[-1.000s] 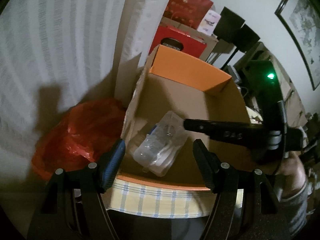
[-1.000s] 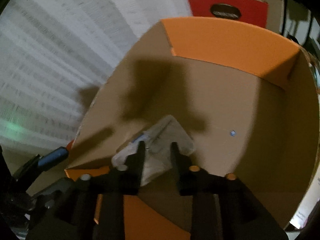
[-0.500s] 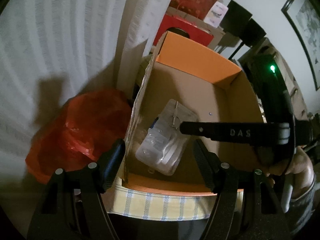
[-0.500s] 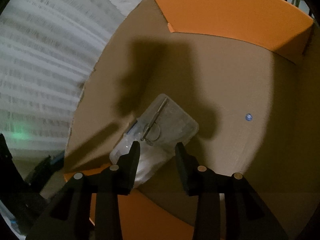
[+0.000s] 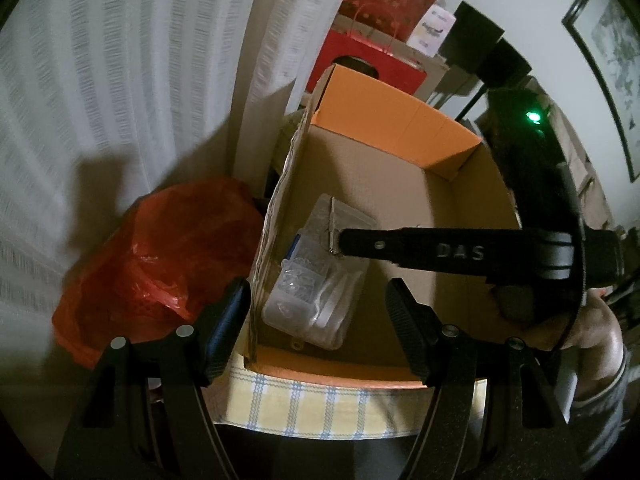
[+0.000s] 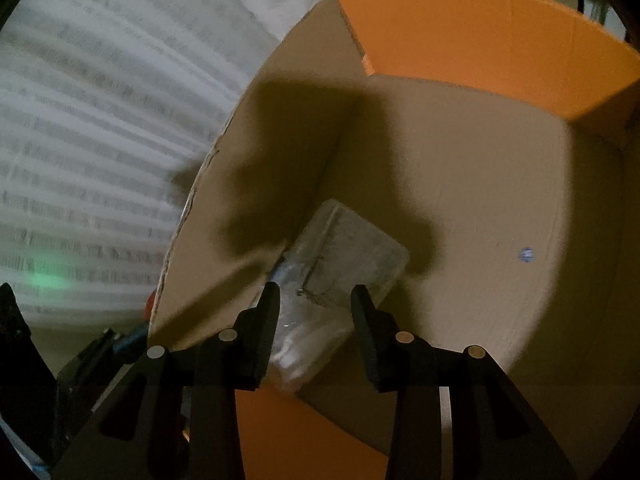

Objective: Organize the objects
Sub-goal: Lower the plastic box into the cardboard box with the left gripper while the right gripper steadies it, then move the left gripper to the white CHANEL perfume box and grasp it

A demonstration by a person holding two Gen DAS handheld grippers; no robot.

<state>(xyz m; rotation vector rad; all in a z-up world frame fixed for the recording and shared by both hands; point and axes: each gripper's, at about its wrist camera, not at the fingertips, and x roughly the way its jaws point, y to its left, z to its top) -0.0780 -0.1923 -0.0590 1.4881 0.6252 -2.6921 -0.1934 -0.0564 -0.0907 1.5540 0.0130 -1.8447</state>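
A clear plastic bag of small items (image 5: 316, 276) lies on the floor of an open cardboard box (image 5: 460, 208) with orange flaps, against its left wall. It also shows in the right wrist view (image 6: 344, 276). My right gripper (image 6: 314, 300) is open above the bag, inside the box (image 6: 460, 168), holding nothing; it reaches in from the right in the left wrist view (image 5: 348, 242). My left gripper (image 5: 318, 312) is open and empty, held above the box's near edge.
A red plastic bag (image 5: 160, 256) lies left of the box below white curtains (image 5: 140, 60). A checked yellow cloth (image 5: 320, 404) lies under the box's near edge. Red gift bags (image 5: 372, 40) and dark speakers (image 5: 480, 44) stand behind.
My right gripper has opened wider and let go of the clear bag, which now lies on the box floor. My left gripper stays open.
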